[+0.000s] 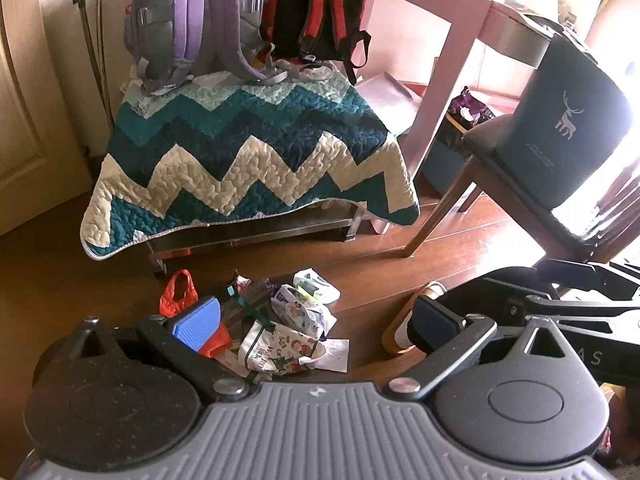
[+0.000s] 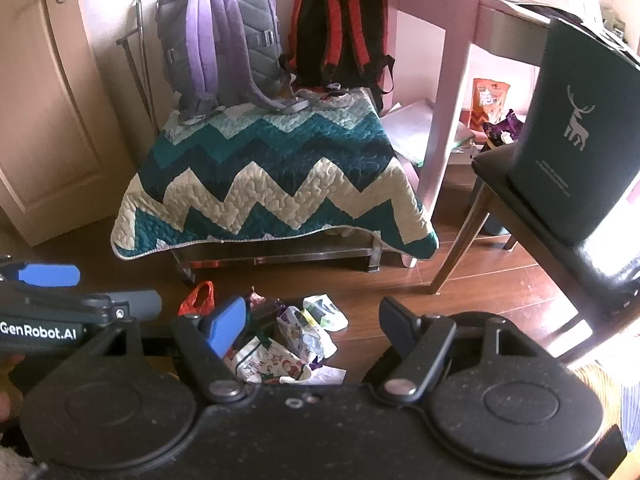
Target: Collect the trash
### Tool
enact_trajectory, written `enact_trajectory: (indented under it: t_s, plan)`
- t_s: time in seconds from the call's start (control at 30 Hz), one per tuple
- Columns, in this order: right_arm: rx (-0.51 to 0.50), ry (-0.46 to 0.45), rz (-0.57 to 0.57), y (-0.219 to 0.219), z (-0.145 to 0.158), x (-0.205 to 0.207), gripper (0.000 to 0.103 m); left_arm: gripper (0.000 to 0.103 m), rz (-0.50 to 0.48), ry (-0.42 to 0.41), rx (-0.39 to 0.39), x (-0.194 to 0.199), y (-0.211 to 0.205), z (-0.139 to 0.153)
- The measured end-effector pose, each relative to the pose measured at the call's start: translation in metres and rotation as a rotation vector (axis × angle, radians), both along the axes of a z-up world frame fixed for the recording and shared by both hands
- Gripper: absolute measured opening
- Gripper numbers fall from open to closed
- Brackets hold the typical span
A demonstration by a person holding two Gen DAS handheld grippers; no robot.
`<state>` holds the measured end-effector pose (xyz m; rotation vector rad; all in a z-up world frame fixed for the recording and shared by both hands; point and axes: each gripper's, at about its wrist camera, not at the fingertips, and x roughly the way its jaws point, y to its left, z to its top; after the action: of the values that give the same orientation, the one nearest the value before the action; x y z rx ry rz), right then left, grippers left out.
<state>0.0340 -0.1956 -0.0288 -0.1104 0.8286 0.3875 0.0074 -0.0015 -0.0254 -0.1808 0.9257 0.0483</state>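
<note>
Both our left gripper and right gripper hang released, jaws spread over the trash pile before the quilt, presumably poised to pick wrappers.

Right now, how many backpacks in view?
2. The purple-grey backpack stands on the left of the zigzag quilt; the red-black backpack stands to its right, against the wall. Others may be hidden.

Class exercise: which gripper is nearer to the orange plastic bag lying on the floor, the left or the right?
Left, as far as these views show. The left gripper has its blue-padded finger right beside the orange plastic bag, partly overlapping it. The right gripper sits further to the right, over the wrapper pile.
</note>
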Motion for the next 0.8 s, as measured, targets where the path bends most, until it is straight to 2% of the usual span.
enact_trajectory:
  t_s: [0.27, 0.37, 0.6, 0.8]
  plan:
    - [-0.043, 0.012, 0.031, 0.016, -0.004, 0.026, 0.074, 0.103, -0.005, -0.002, 0.014, 0.034, 0.011, -0.008]
    - [-0.058, 0.024, 0.041, 0.025, -0.009, 0.045, 0.074, 0.103, 0.042, -0.004, 0.018, 0.051, 0.025, -0.013]
    - [-0.075, 0.057, 0.015, 0.039, -0.035, 0.099, 0.074, 0.103, 0.134, 0.002, 0.053, 0.096, 0.085, -0.036]
    - [-0.052, 0.081, 0.053, 0.056, -0.076, 0.155, 0.074, 0.103, 0.222, 0.035, 0.021, 0.141, 0.142, -0.077]
